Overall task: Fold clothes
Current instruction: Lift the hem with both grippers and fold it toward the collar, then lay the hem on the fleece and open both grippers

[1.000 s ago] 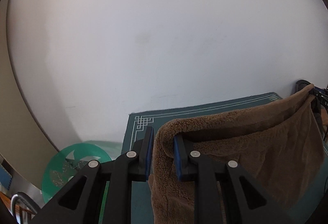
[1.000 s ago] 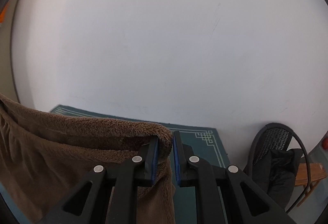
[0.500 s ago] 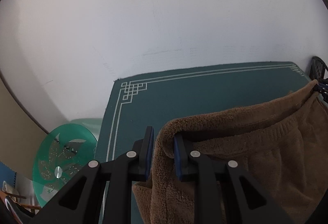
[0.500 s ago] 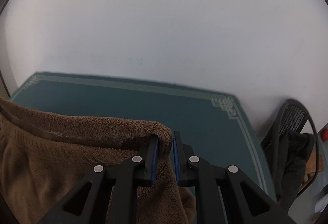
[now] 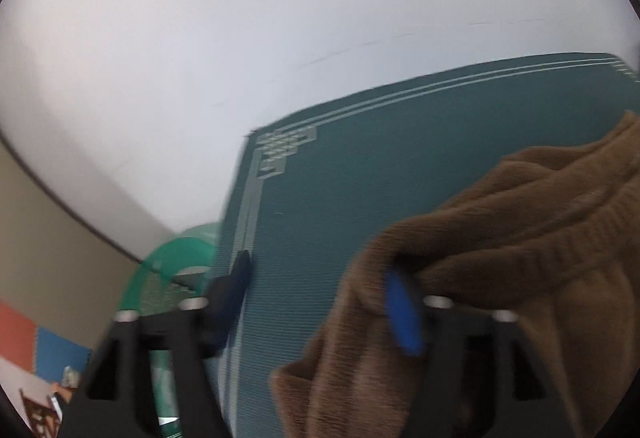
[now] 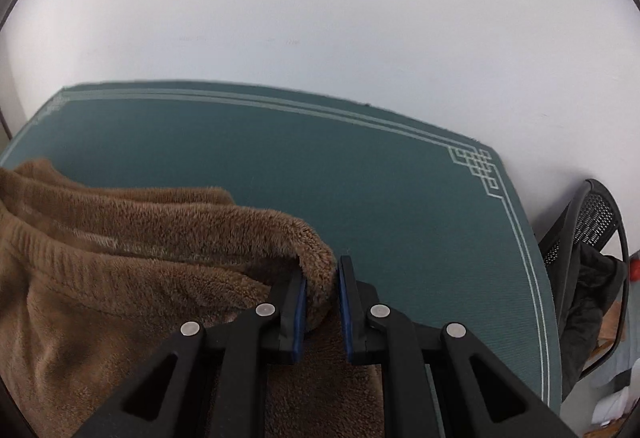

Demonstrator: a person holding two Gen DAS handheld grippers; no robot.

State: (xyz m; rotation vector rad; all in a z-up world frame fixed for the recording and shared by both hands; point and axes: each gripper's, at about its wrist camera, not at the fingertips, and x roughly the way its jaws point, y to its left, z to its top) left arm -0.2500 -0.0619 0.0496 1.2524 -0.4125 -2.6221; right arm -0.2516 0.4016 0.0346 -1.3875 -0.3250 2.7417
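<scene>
Teal mat (image 6: 280,173) on tabletop carries the brown fleece garment (image 6: 120,278), its top edge slumped. Your left gripper (image 5: 320,298) is opening, fleece draped on one finger; right gripper (image 6: 322,298) stays clamped on the corner. Release both evenly, then smooth flat. No readable writing.

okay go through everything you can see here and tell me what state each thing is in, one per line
Left gripper: jaws opening, spread wide, brown fleece against one pad only.
Right gripper: shut on the garment's corner.
Brown fleece garment: rumpled, lying partly on the mat, one corner pinched.
Green mat: spread flat.
Green glass plate: beside the mat, partly hidden.
</scene>
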